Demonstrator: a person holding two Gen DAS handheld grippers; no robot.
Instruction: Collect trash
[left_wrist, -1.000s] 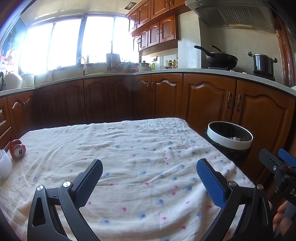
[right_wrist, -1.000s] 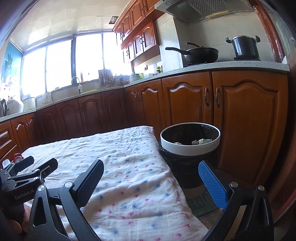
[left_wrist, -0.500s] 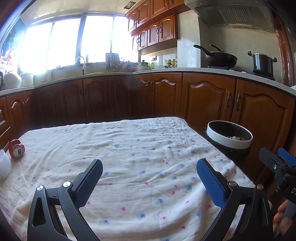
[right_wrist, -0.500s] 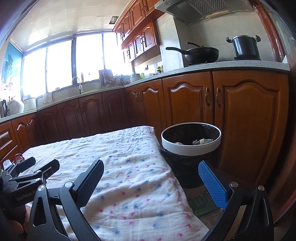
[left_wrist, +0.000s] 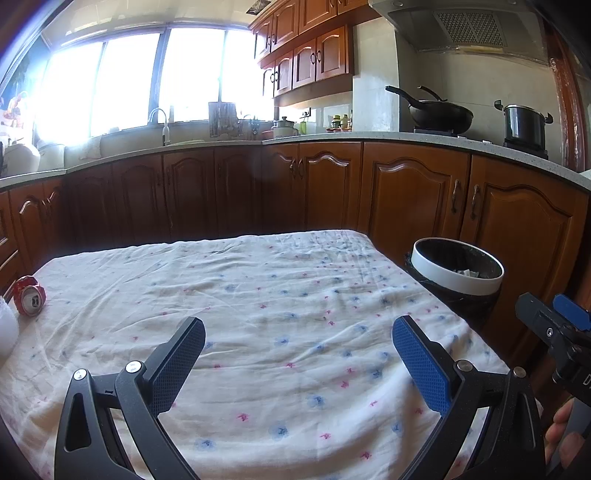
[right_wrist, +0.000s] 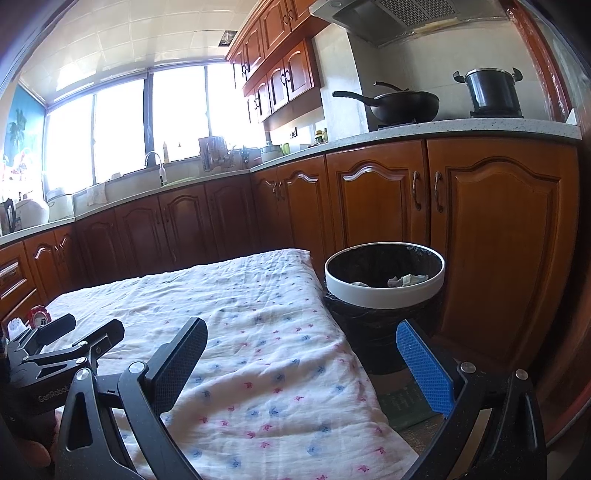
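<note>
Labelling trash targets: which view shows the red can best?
Left wrist: the crushed red can lies in full view at the table's far-left edge, top facing the camera. Right wrist shows only a red sliver behind the left gripper.

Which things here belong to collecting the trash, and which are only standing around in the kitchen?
Part of the job:
- crushed red can at the table's left edge
- trash bin, paper scraps already inside
- left gripper, open and empty
- right gripper, open and empty

Just standing around:
- wok on the stove
- black pot
- faucet
- flowered tablecloth
</note>
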